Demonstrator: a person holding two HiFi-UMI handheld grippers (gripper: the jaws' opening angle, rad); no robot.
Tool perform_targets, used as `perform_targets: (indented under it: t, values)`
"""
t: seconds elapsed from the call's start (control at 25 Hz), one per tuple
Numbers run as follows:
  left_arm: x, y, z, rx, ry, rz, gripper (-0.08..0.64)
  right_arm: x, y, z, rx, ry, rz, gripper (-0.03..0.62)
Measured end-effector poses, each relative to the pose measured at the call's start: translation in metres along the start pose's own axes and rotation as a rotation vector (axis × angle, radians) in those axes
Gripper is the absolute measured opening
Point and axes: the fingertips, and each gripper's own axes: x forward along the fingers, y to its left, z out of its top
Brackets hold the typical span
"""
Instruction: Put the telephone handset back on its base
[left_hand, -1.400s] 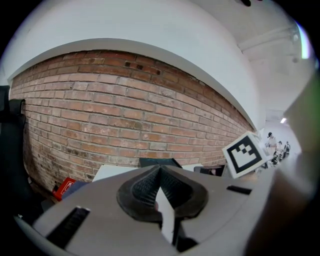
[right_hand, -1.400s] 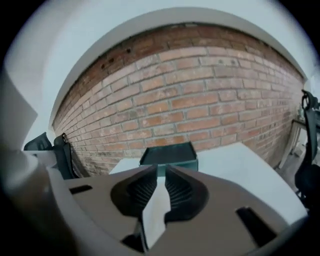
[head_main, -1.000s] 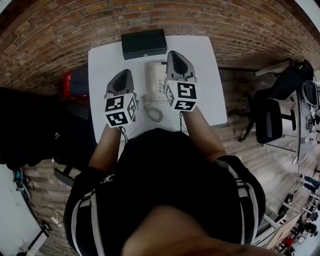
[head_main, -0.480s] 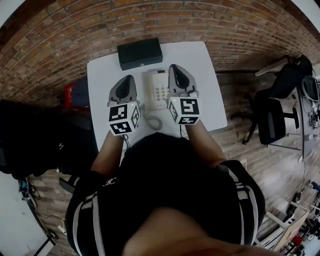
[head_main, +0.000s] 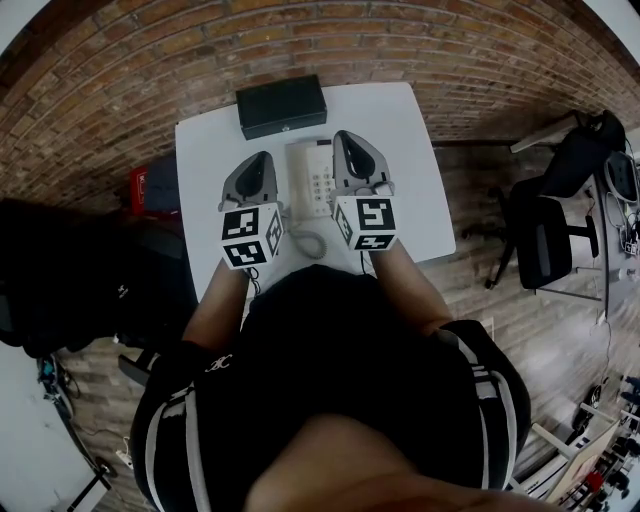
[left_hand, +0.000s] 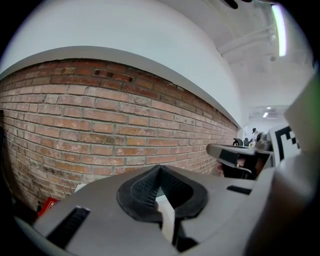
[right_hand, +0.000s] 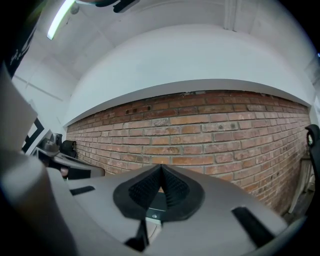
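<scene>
A white telephone (head_main: 312, 178) with a keypad lies in the middle of the white table (head_main: 410, 130), between my two grippers. Its handset seems to lie along the left side of the base, though I cannot tell this for sure. The coiled cord (head_main: 305, 243) curls at the phone's near end. My left gripper (head_main: 256, 158) hovers just left of the phone, jaws together and holding nothing (left_hand: 160, 167). To the phone's right, my right gripper (head_main: 345, 135) is likewise shut and empty (right_hand: 161, 167). Both gripper views point at the brick wall, not at the phone.
A black box (head_main: 281, 105) sits at the table's far edge, just beyond the phone. A red object (head_main: 140, 185) stands on the floor left of the table. An office chair (head_main: 540, 235) is off to the right. The brick wall (left_hand: 100, 125) is behind the table.
Both grippers have shifted a little over the table, and more of the phone shows between them. In the last half second the right gripper edged slightly left. Both jaws stayed shut.
</scene>
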Motion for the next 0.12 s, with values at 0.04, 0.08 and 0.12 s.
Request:
perform_targets:
  t: [0.04,0.08,0.12]
  values:
    - [-0.0002,0.0001,-0.0004,0.000,0.001,0.000,-0.005,-0.0003,0.0000,-0.0008,0.003,0.002,0.000,-0.002]
    - [-0.0004,0.0003,-0.0009,0.000,0.002,0.000,-0.005,-0.0006,-0.0001,-0.0017,0.006,0.005,-0.001,-0.002]
    - [-0.0006,0.0006,-0.0014,0.000,0.004,0.001,-0.005,-0.0009,-0.0001,-0.0027,0.009,0.007,-0.001,-0.002]
